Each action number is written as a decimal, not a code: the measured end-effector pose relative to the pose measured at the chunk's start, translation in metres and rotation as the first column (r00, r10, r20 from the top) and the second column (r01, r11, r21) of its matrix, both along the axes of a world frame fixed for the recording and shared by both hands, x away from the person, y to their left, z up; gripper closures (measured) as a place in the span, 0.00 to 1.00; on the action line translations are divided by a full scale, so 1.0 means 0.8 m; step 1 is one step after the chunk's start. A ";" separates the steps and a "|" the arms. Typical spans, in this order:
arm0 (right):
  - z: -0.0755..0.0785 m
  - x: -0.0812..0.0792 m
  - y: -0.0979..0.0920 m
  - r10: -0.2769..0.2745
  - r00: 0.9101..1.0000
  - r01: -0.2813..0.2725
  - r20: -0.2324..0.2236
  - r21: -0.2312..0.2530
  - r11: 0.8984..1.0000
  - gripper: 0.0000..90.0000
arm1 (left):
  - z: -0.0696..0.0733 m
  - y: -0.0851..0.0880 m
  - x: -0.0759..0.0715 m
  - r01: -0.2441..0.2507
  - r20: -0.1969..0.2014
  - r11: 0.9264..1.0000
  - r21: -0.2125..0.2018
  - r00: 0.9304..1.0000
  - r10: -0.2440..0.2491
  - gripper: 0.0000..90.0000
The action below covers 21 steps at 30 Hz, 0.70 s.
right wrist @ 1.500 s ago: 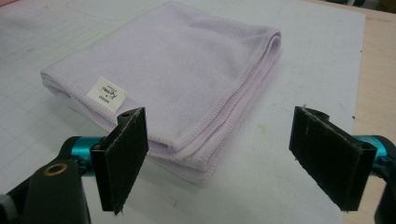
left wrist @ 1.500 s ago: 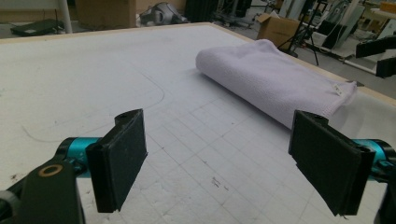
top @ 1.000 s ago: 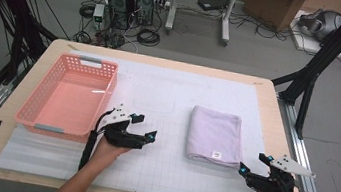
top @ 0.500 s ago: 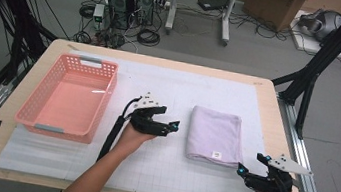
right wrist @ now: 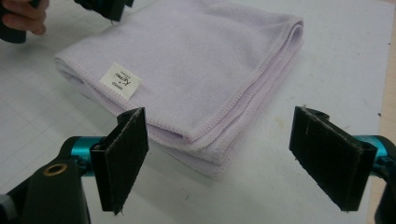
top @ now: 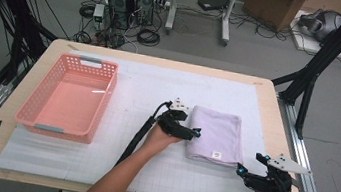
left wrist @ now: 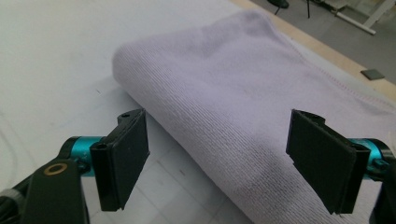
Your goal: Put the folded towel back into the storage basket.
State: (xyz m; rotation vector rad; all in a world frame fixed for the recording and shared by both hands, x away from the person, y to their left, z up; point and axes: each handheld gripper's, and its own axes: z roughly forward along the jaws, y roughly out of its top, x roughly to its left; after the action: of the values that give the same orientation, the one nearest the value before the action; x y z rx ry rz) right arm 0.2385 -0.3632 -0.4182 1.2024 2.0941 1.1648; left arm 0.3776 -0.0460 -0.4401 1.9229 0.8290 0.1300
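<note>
Currently left gripper (top: 195,132) spread wide, holding nothing, right at the folded lilac towel (top: 217,134), rolled edge between its jaws. Right gripper (top: 248,168) likewise released, just off the towel's near corner. Pink basket (top: 68,96) sits well beyond left gripper's far side on the tabletop (top: 111,178).

A white label (right wrist: 120,80) sewn on the folded lilac towel (right wrist: 196,70) bears print too small to read.

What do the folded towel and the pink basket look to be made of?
Towel: soft knit fabric, likely microfibre, matte lilac; fine ribbed weave, stitched hems and a sewn label show. Basket: apparently moulded plastic, slightly glossy pink, with lattice walls and grey handles.
</note>
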 end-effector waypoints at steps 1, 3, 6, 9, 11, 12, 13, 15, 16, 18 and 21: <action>0.000 0.000 0.000 0.002 1.000 -0.002 0.002 -0.001 1.000 0.20 | -0.003 -0.003 0.001 -0.004 -0.010 1.000 0.012 1.000 0.004 0.24; 0.000 0.000 0.000 0.003 1.000 -0.003 -0.001 0.001 1.000 0.21 | -0.006 -0.006 0.002 -0.003 -0.030 1.000 0.018 1.000 0.004 0.23; 0.000 0.000 -0.001 0.003 1.000 -0.003 -0.002 0.003 1.000 0.20 | -0.006 -0.012 0.002 0.008 -0.048 0.999 0.037 0.999 -0.007 0.24; 0.000 0.001 0.000 0.003 1.000 -0.003 -0.006 0.005 1.000 0.21 | -0.012 -0.021 0.001 0.027 -0.077 0.997 0.068 0.997 -0.021 0.24; 0.000 0.001 0.000 0.007 1.000 -0.007 -0.005 0.003 1.000 0.20 | -0.012 -0.026 -0.001 0.025 -0.075 0.995 0.092 0.997 -0.018 0.25; 0.000 0.000 0.001 0.006 1.000 -0.006 -0.004 0.007 1.000 0.21 | -0.012 -0.027 0.000 0.018 -0.079 0.996 0.089 0.997 -0.011 0.25; 0.000 0.000 0.001 0.005 1.000 -0.005 -0.006 0.008 1.000 0.21 | -0.011 -0.026 -0.001 0.017 -0.083 0.995 0.097 0.997 -0.009 0.26; -0.001 0.001 0.001 0.007 1.000 -0.007 -0.003 0.009 1.000 0.20 | -0.010 -0.026 -0.001 0.017 -0.090 0.995 0.096 0.996 -0.009 0.30; 0.000 0.001 0.001 0.008 1.000 -0.008 -0.005 0.005 1.000 0.21 | -0.009 -0.026 -0.002 0.018 -0.096 0.995 0.096 0.995 -0.009 0.35; 0.000 0.001 0.001 0.009 1.000 -0.009 -0.006 0.006 1.000 0.20 | -0.009 -0.027 -0.003 0.035 -0.113 0.996 0.082 0.993 -0.026 0.48; 0.000 0.001 0.000 0.008 1.000 -0.008 -0.005 0.005 1.000 0.21 | -0.010 -0.029 -0.005 0.035 -0.108 0.997 0.068 0.994 -0.027 0.61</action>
State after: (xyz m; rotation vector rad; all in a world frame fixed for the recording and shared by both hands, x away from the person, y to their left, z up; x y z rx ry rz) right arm 0.2392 -0.3628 -0.4186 1.2015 2.1030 1.1717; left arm 0.3735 -0.0691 -0.4483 2.0212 0.8748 0.0378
